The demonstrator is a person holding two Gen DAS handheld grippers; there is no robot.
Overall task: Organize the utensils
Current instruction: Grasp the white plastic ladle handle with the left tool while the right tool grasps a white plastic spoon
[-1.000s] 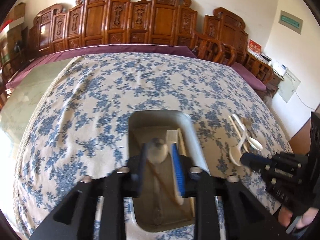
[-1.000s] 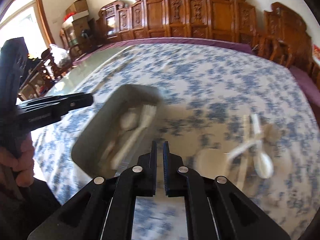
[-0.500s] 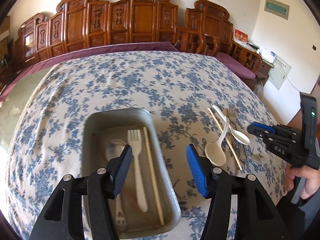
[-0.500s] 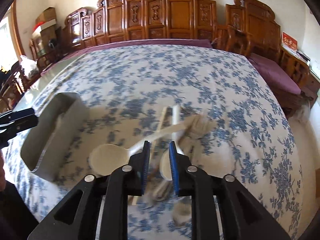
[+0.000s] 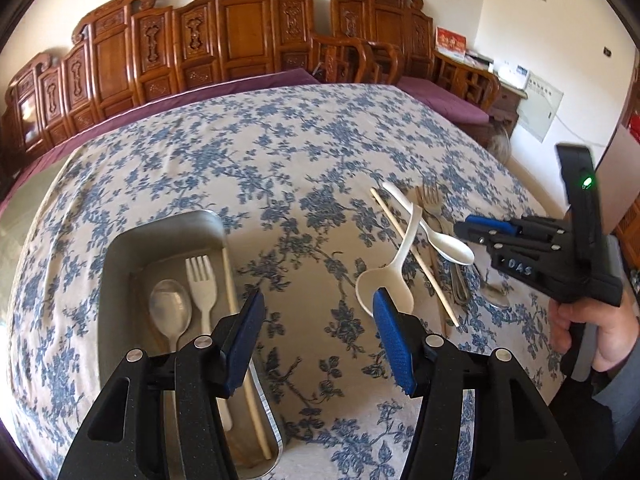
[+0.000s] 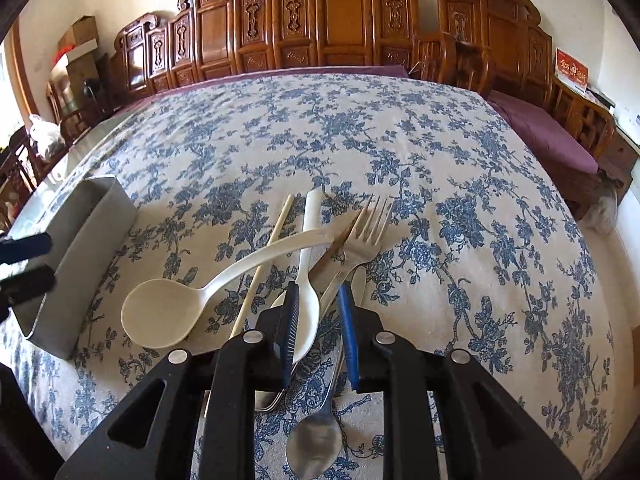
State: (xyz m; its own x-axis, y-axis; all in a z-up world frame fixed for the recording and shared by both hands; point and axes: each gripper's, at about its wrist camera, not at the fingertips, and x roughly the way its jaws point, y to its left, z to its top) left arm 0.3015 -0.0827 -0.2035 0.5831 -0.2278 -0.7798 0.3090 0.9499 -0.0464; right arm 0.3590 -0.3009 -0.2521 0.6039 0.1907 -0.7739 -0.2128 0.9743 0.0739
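A grey metal tray point(image 5: 120, 248) holds a metal spoon point(image 5: 170, 312), a white plastic fork point(image 5: 202, 284) and a chopstick point(image 5: 240, 340). My left gripper point(image 5: 316, 334) is open and empty, just right of the tray. To the right lies a pile: a large white spoon point(image 6: 160, 312), a small white spoon point(image 6: 308, 280), a metal fork point(image 6: 360, 236), a metal spoon point(image 6: 316, 448) and a chopstick point(image 6: 260, 276). My right gripper point(image 6: 320, 320) hovers over the pile, jaws partly open around the small white spoon's bowl, not gripping. The tray also shows in the right wrist view point(image 6: 88, 216).
The table carries a blue-flowered cloth point(image 5: 280, 152). Carved wooden chairs point(image 5: 240, 32) line the far side, with purple cushions point(image 6: 540, 128) at the right. A cabinet with papers point(image 5: 500, 76) stands at the far right.
My left gripper let go of the metal spoon in the tray, opened and pulled back to the right. My right gripper swung from the tray to the pile and its jaws opened a little.
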